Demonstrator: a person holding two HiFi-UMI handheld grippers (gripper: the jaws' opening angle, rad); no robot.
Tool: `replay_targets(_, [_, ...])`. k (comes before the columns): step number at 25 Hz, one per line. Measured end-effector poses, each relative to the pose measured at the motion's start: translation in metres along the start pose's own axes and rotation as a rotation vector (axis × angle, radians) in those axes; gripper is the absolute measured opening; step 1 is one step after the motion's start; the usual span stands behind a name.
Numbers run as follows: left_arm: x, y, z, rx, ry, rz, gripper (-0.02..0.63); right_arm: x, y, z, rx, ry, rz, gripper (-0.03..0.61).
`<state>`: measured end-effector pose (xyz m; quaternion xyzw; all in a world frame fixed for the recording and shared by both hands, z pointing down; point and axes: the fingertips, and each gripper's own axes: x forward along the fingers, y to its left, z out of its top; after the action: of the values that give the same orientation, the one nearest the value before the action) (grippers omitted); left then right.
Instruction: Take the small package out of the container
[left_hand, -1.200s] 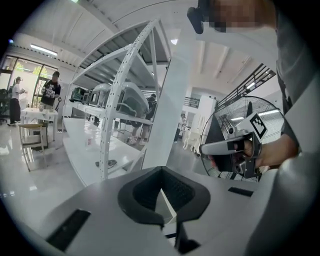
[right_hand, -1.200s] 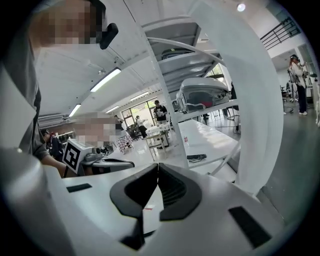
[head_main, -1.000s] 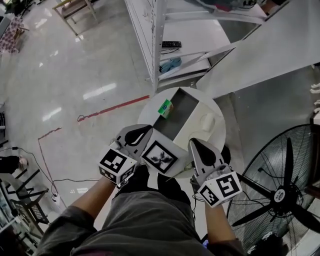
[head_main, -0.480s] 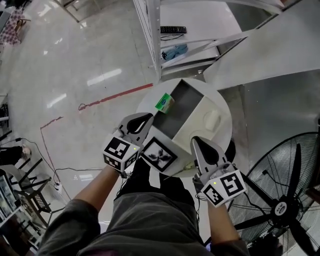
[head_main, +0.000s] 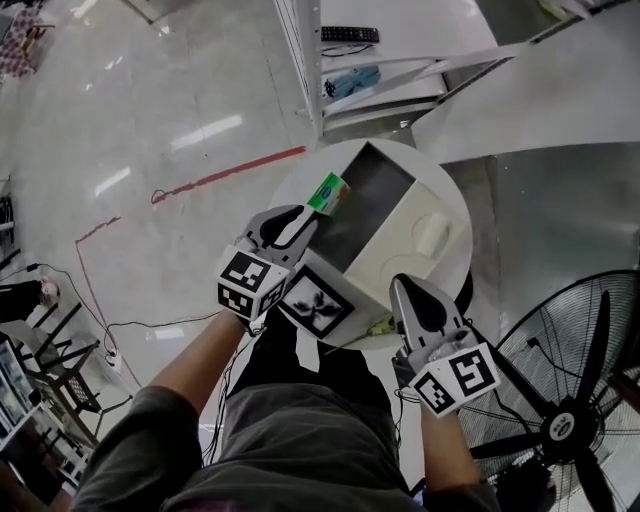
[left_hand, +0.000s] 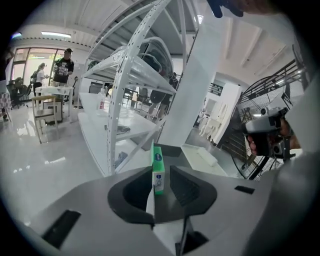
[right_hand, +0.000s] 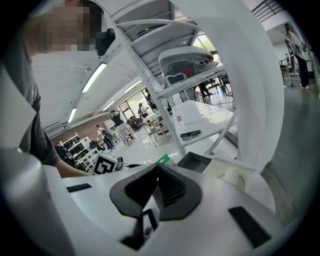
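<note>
A small green and white package (head_main: 328, 193) stands upright at the left edge of the grey-floored container (head_main: 375, 205) on a round white table (head_main: 455, 200). My left gripper (head_main: 300, 222) is right at the package and its jaws are opening. In the left gripper view the package (left_hand: 158, 170) shows in the gap of that gripper (left_hand: 159, 192), and the pads do not press on it. My right gripper (head_main: 415, 300) hangs at the table's near edge, shut and empty; in its own view the right gripper (right_hand: 156, 170) points at the container (right_hand: 195, 161).
A white rounded lump (head_main: 432, 232) lies on the white ledge beside the container. A white shelving rack (head_main: 330, 60) stands behind the table, a big floor fan (head_main: 560, 400) at the right. Red tape (head_main: 230, 172) and cables cross the shiny floor at the left.
My left gripper has moved forward to the green package and its jaws have parted. The right gripper has stayed at the table's near edge.
</note>
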<state>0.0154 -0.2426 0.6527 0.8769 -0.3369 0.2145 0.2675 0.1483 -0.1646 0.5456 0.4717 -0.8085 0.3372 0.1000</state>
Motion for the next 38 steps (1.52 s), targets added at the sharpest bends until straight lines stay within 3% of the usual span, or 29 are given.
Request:
replay_targets(6, [0.013, 0.006, -0.012, -0.003, 0.035, -0.002, 0.173, 0.002, -0.01, -0.009, 0.015, 0.015, -0.006, 0.021])
replay_targets(19, [0.04, 0.002, -0.006, 0.024, 0.051, -0.029, 0.184, 0.001, -0.018, -0.019, 0.054, 0.02, -0.012, 0.021])
replay_targets(29, [0.045, 0.001, -0.006, 0.012, 0.054, -0.004, 0.109, -0.006, -0.016, -0.027, 0.067, 0.017, -0.017, 0.021])
replay_targets(38, [0.017, -0.006, 0.018, 0.017, -0.004, -0.016, 0.104, -0.016, -0.002, -0.015, 0.049, -0.028, -0.018, 0.021])
